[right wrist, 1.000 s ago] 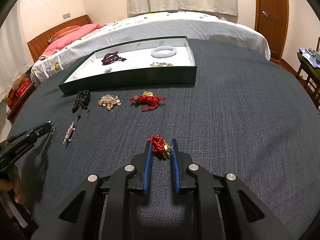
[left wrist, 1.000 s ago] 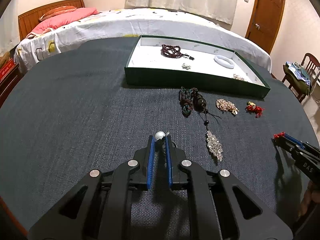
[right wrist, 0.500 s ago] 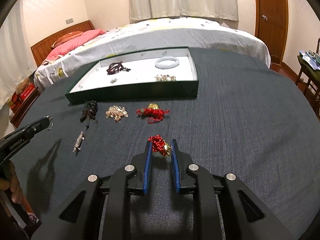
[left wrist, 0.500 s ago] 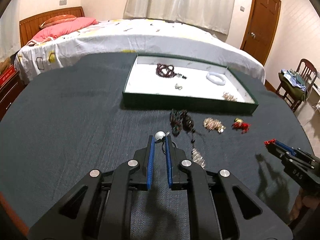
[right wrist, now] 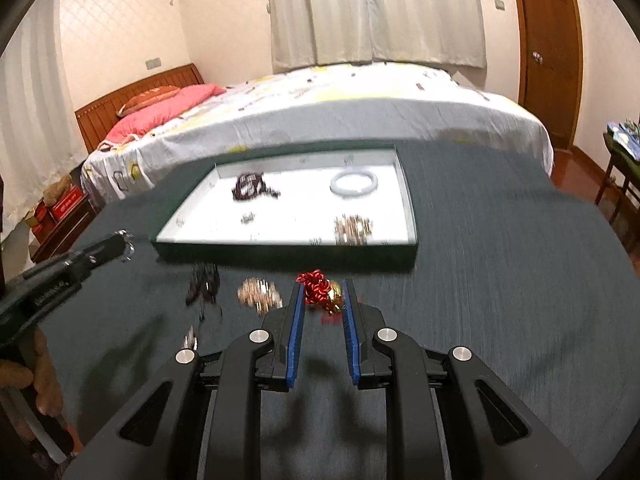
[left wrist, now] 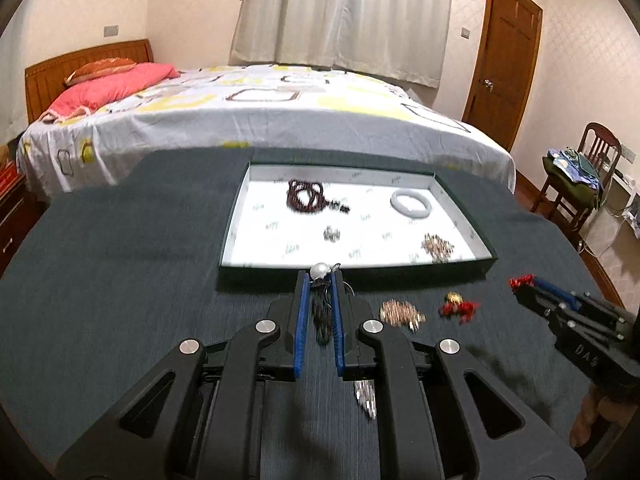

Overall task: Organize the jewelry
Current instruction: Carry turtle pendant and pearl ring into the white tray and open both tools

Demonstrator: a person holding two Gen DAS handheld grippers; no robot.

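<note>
My left gripper (left wrist: 319, 278) is shut on a pearl pendant (left wrist: 320, 269) and carries it above the dark table. In the right wrist view my right gripper (right wrist: 322, 289) is shut on a red knotted charm with a gold bead (right wrist: 320, 291). The green tray with a white floor (left wrist: 232, 216) lies ahead; in it are a dark bead bracelet (left wrist: 305, 196), a white bangle (left wrist: 411, 203), a small silver piece (left wrist: 331, 234) and a gold-toned cluster (left wrist: 438, 246). Both views are blurred by motion.
On the table before the tray lie a gold cluster (left wrist: 401, 313), a red charm (left wrist: 458, 306), a dark tasselled piece (right wrist: 204, 286) and a silver pendant (left wrist: 366, 398). A bed (left wrist: 256, 112) stands behind the table, a chair (left wrist: 580, 184) at right.
Both grippers have risen from the table with their pieces still held. The tray now sits lower and nearer in both views, and more of the room shows.
</note>
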